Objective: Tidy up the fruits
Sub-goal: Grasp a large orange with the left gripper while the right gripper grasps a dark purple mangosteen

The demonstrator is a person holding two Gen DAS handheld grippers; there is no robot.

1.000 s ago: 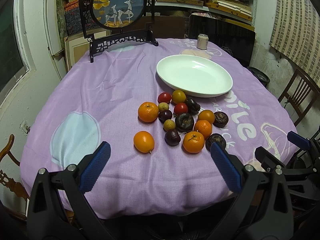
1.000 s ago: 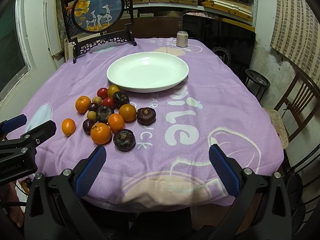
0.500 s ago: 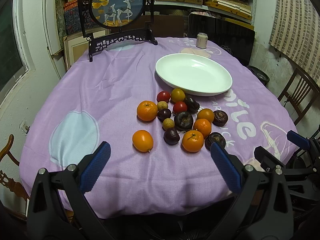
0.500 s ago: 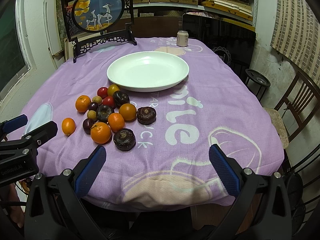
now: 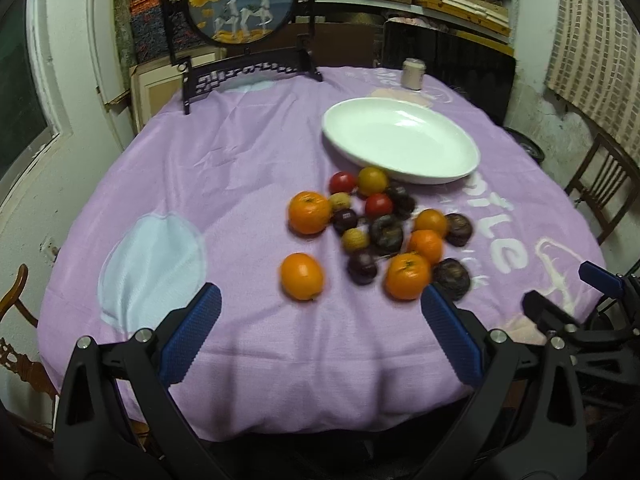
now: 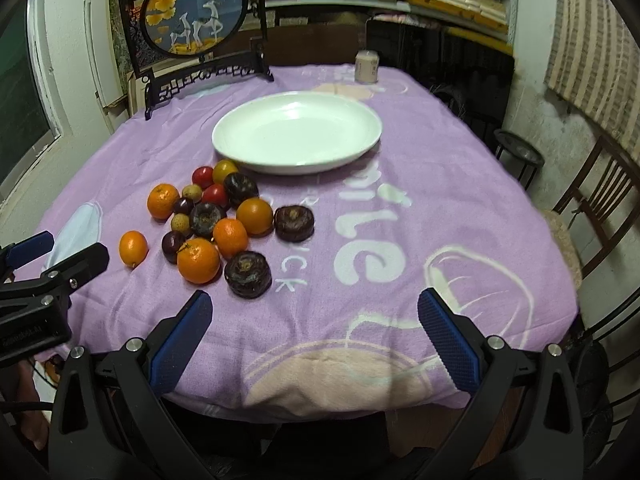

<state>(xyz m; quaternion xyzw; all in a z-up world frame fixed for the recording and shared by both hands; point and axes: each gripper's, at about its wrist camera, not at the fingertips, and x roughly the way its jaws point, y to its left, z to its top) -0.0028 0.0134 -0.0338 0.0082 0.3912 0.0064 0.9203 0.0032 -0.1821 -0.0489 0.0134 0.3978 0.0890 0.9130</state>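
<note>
A pile of fruit lies on the purple tablecloth: several oranges such as a lone one (image 5: 301, 276) (image 6: 133, 247), red tomatoes (image 5: 378, 205), dark purple fruits (image 6: 247, 273) and small yellow ones. A large empty white plate (image 5: 400, 146) (image 6: 298, 136) stands just behind the pile. My left gripper (image 5: 320, 332) is open and empty, near the table's front edge before the lone orange. My right gripper (image 6: 316, 336) is open and empty, to the right of the pile, above the front edge.
A framed round picture on a black stand (image 5: 244, 4) and a small jar (image 6: 367, 66) stand at the table's far side. Wooden chairs (image 6: 592, 208) are at the right. The left gripper shows at the left edge of the right wrist view (image 6: 36, 280).
The left gripper has moved forward toward the fruit, so the pile looks nearer. The right gripper has barely moved.
</note>
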